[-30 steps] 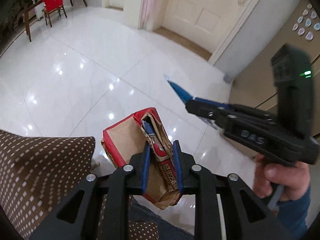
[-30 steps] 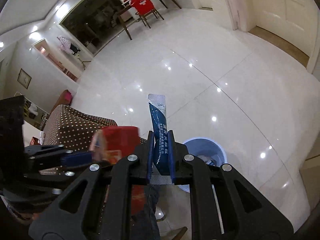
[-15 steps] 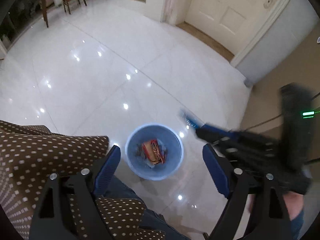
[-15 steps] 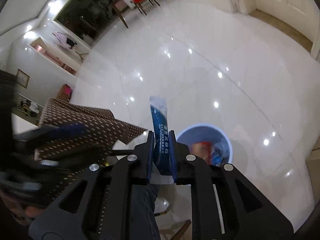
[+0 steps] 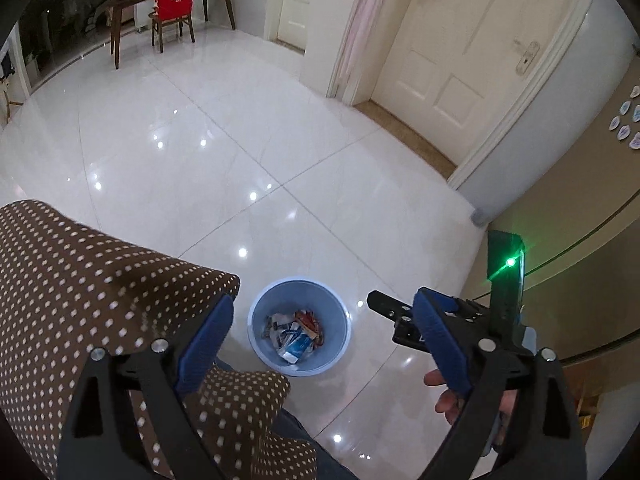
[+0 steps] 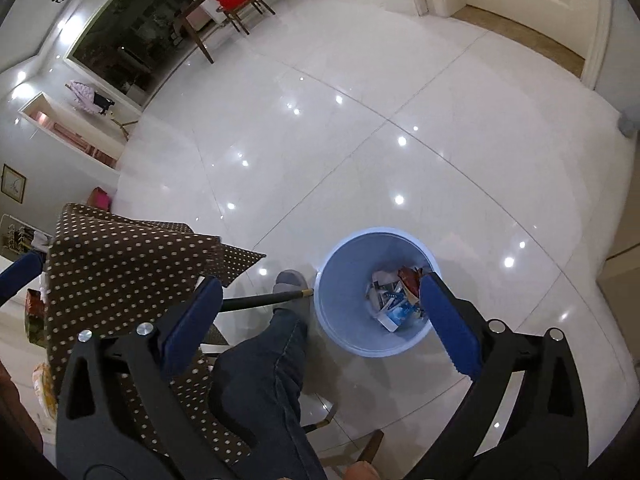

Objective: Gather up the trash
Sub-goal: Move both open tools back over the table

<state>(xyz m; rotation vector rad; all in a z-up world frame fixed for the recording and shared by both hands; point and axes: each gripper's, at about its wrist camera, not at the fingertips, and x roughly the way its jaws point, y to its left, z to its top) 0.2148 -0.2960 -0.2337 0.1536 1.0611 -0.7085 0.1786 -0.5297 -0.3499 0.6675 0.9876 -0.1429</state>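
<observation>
So the landmark here is the light blue trash bin [image 5: 299,327], sitting on the glossy white tile floor [image 5: 248,152]. Both hand-held grippers hang above it with nothing in them. The left hand-held gripper [image 5: 320,346] has its blue-padded fingers [image 5: 205,340] spread wide, and in its own view the bin shows right in the gap between them, a bit toward the left finger. The right hand-held gripper [image 6: 320,326] is spread wide too, and in its view the bin [image 6: 344,288] sits between the fingers but pushed toward the right one, whose pad [image 6: 450,326] overlaps the bin's right rim. The trash [image 5: 296,334] is all down in the bottom of the bin: a jumble of wrappers, white and blue packets plus a red-and-brown one on the side away from the polka-dot cloth [image 5: 100,280]. From the left view you can also catch the right hand-held gripper [image 5: 390,314] off to the right of the bin, with the person's hand [image 5: 452,394] on its handle and a green light on its body. The brown dotted cloth covers the counter just left of the bin, and the person's jeans leg and grey slipper [image 6: 290,282] are planted right beside the bin's left edge, the slipper near touching it. Way beyond the bin there's a wooden chair with a red cover [image 5: 173,0] and a cream door [image 5: 472,52].
</observation>
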